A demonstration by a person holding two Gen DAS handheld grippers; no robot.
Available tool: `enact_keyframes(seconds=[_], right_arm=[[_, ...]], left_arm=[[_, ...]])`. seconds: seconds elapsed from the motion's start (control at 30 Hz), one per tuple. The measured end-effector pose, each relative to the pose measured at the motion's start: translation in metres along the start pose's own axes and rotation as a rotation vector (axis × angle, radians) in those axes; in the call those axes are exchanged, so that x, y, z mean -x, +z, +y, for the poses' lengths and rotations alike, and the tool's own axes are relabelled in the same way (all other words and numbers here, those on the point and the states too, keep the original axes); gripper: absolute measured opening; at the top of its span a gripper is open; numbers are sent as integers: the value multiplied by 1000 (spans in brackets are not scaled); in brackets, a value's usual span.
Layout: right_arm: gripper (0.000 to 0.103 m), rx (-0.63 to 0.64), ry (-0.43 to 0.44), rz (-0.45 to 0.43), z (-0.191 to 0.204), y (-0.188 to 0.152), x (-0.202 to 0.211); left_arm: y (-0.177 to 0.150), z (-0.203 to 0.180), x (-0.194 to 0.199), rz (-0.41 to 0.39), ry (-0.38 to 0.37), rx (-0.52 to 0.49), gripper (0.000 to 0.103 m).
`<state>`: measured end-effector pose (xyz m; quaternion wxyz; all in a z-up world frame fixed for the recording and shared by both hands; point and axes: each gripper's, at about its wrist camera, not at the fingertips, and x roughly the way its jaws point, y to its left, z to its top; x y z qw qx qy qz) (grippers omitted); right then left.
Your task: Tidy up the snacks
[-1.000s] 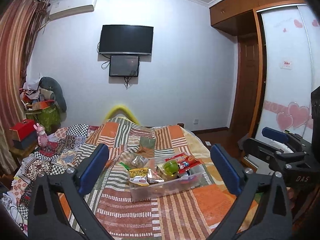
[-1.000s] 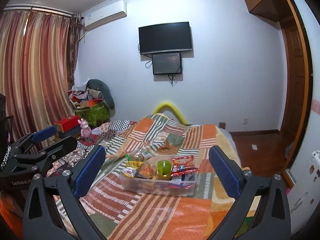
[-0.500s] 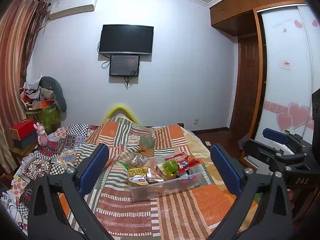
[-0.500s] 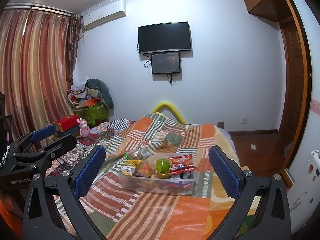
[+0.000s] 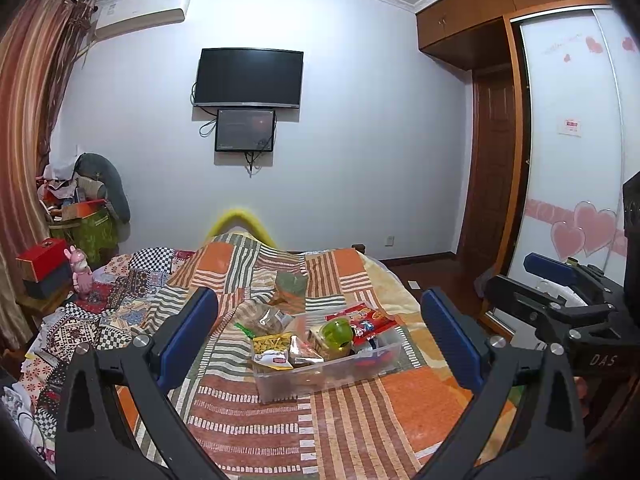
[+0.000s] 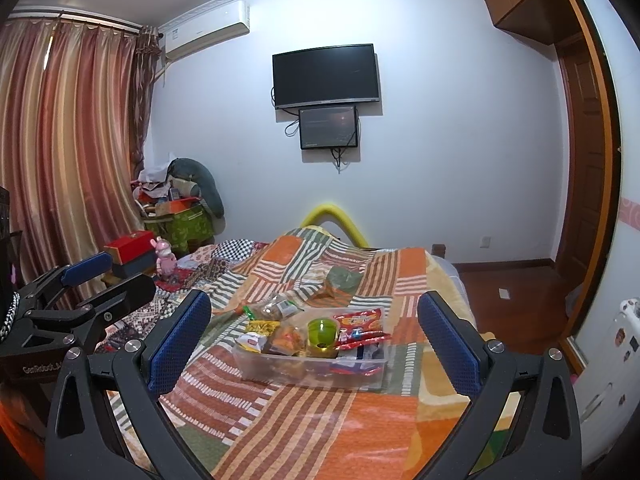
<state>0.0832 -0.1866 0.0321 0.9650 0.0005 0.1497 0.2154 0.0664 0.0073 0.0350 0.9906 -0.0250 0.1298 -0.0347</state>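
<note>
A clear plastic bin stands on the patchwork bedspread. It holds a green round cup, a red packet, a yellow packet and other wrapped snacks. A clear snack bag lies just behind the bin's left end. My left gripper is open, well short of the bin. My right gripper is also open and empty, beside the left one.
A green patch or cloth lies further up the bed. At the left are a pink toy, a red box, a heap of bags and curtains. A wardrobe and wooden floor are at the right.
Almost nothing has changed. The scene drifts very slightly left in the right wrist view. Both grippers stay open and keep the same distance from the bin.
</note>
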Motion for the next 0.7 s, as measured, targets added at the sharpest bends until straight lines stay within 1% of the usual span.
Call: enact_keyframes(seconds=[0.17, 0.7], right_arm=[[103, -3, -8, -1, -2, -1, 2], [103, 3, -17, 11, -4, 0, 0]], left_arm=[[0, 0, -1, 4, -14, 3, 103], [-3, 1, -5, 22, -22, 11, 103]])
